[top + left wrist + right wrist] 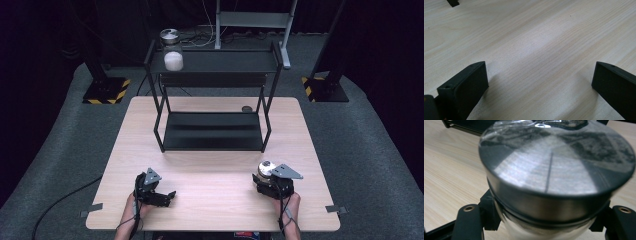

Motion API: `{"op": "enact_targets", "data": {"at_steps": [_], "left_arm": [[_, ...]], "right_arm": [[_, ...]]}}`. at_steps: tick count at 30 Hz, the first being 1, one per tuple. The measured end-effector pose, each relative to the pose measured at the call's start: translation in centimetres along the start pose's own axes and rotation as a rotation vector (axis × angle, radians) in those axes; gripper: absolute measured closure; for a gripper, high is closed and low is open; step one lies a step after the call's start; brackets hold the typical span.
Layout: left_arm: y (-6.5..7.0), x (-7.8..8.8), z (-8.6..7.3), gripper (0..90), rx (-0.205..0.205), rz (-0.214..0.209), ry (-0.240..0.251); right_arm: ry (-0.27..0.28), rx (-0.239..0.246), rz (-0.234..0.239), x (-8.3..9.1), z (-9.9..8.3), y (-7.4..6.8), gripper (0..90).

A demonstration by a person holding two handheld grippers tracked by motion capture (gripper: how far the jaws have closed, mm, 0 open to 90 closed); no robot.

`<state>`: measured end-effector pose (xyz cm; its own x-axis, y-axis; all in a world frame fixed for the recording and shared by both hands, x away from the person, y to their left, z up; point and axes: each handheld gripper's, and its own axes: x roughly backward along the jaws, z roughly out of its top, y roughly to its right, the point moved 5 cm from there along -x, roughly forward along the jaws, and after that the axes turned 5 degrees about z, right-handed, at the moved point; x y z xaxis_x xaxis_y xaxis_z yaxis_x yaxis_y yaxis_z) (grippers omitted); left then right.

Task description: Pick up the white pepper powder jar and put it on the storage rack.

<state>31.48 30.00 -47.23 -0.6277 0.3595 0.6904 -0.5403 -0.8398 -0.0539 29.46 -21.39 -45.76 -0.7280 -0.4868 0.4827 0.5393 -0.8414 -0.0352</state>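
Observation:
A glass jar with a shiny metal lid [554,170] stands between the jaws of my right gripper [546,220], which is shut on its body just under the lid. In the high view this jar [264,169] is at the table's front right, held by the right gripper [267,181]. A second jar with a metal lid and white contents [173,54] stands on the left end of the top tier of a black shelf rack [215,75]. My left gripper [167,196] rests low at the front left, open [540,67], with bare wood between its jaws.
The rack's lower tier [212,131] lies on the light wooden table [210,170]. A small dark object [246,108] lies on the table behind the rack's right side. Dark stands with yellow-black bases [105,90] and a grey frame [252,20] stand on the floor beyond.

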Motion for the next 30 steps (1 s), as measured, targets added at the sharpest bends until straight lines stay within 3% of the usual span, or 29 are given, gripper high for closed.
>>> {"op": "enact_targets", "data": {"at_steps": [13, 30], "left_arm": [[0.0, 0.0, 0.0, 0.1, 0.001, 0.0, 0.001], [0.0, 0.0, 0.0, 0.2, 0.002, 0.0, 0.001]], "right_arm": [[0.053, 0.031, 0.039, 1.4, 3.5, 0.1, 30.8], [0.067, 0.08, 0.045, 1.1, 7.4, 0.3, 30.8]]}}
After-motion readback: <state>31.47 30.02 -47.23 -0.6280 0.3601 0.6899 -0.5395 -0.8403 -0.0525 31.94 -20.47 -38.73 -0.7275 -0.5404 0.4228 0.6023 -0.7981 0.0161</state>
